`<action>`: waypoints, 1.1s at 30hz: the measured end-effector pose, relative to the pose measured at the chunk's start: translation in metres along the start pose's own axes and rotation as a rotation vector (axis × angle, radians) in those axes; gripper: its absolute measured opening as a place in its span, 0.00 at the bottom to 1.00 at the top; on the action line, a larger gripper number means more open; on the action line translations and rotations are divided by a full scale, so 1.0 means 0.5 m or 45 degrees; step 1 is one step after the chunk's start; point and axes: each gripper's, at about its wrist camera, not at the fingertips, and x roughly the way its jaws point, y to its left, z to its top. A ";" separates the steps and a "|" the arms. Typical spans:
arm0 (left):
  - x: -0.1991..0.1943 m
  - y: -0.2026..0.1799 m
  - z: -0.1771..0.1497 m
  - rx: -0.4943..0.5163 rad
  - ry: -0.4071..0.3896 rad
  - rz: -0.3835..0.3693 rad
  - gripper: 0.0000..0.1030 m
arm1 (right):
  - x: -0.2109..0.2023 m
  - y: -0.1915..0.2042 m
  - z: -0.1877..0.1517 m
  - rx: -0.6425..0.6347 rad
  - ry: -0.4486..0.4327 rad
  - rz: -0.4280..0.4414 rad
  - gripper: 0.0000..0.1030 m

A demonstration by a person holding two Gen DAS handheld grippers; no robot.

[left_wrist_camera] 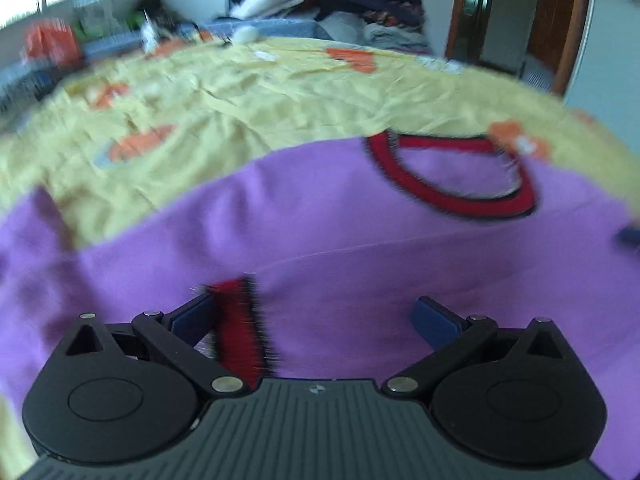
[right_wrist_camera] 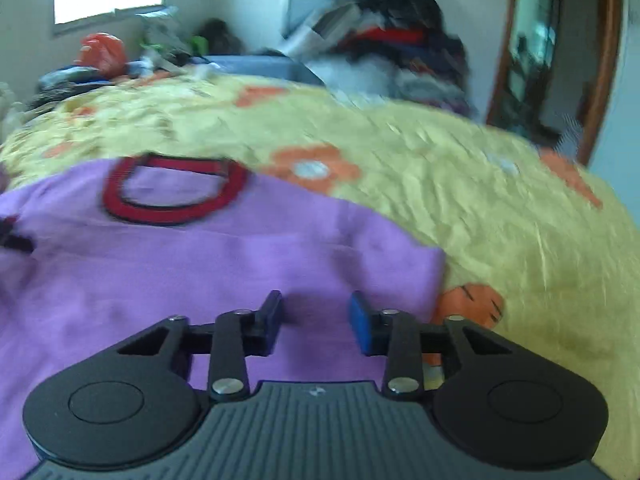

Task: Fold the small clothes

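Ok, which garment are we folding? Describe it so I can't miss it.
Find the yellow bedspread with orange flowers. Spread flat on its near side lies the purple short-sleeved shirt. Its red, dark-edged neckband sets it apart from the dark clothes pile behind.

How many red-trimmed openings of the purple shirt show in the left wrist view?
2: the collar at the shirt's far edge, and a red cuff by the left gripper's left finger. Others may be hidden.

The right gripper hangs over the purple shirt, its jaws apart with nothing between them. The shirt lies flat on the yellow bedspread, its red collar far from the gripper. A clothes pile stands behind.
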 end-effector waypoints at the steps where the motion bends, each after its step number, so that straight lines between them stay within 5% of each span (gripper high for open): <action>1: 0.001 0.015 -0.005 -0.028 -0.013 -0.036 1.00 | 0.011 -0.031 0.001 0.053 0.012 0.003 0.31; 3: 0.000 0.036 -0.014 -0.038 -0.047 -0.032 1.00 | 0.021 -0.078 0.006 0.114 0.021 0.059 0.31; 5: -0.001 0.042 -0.017 -0.025 -0.060 -0.040 1.00 | 0.027 -0.083 0.019 0.047 0.062 -0.050 0.32; 7: -0.004 0.043 -0.014 -0.031 -0.048 -0.040 1.00 | 0.026 -0.103 0.032 0.117 0.106 -0.025 0.32; 9: -0.011 0.050 -0.013 -0.073 -0.033 -0.039 1.00 | -0.012 -0.083 0.033 0.072 0.044 -0.063 0.33; 13: -0.036 0.063 -0.029 -0.136 -0.050 -0.089 1.00 | -0.081 0.010 -0.011 -0.017 -0.001 0.072 0.33; 16: -0.031 0.056 -0.038 -0.054 -0.044 -0.004 1.00 | -0.075 0.080 -0.060 -0.136 0.080 0.063 0.33; 18: -0.035 0.070 -0.037 -0.075 -0.035 -0.012 1.00 | -0.082 0.077 -0.085 -0.133 0.006 0.016 0.46; 20: -0.056 0.096 -0.034 -0.116 -0.033 0.006 1.00 | -0.092 0.060 -0.084 -0.034 0.018 -0.005 0.48; 22: -0.092 0.138 -0.038 -0.171 -0.104 0.007 1.00 | -0.106 0.069 -0.082 -0.003 0.033 -0.020 0.53; 23: -0.114 0.170 -0.042 -0.220 -0.150 0.003 1.00 | -0.118 0.077 -0.085 0.003 0.032 -0.013 0.63; 24: -0.135 0.214 -0.048 -0.288 -0.205 -0.024 1.00 | -0.131 0.087 -0.091 0.013 0.022 0.000 0.73; 26: -0.156 0.312 -0.062 -0.412 -0.274 -0.109 1.00 | -0.155 0.111 -0.104 0.016 0.001 0.044 0.78; 28: -0.155 0.416 -0.074 -0.570 -0.238 -0.228 1.00 | -0.172 0.133 -0.116 0.047 -0.024 0.082 0.78; 30: -0.144 0.512 -0.084 -0.700 -0.140 -0.226 1.00 | -0.185 0.150 -0.132 0.091 -0.048 0.135 0.78; 33: -0.142 0.626 -0.107 -0.957 -0.169 -0.292 1.00 | -0.191 0.175 -0.151 0.150 -0.074 0.187 0.78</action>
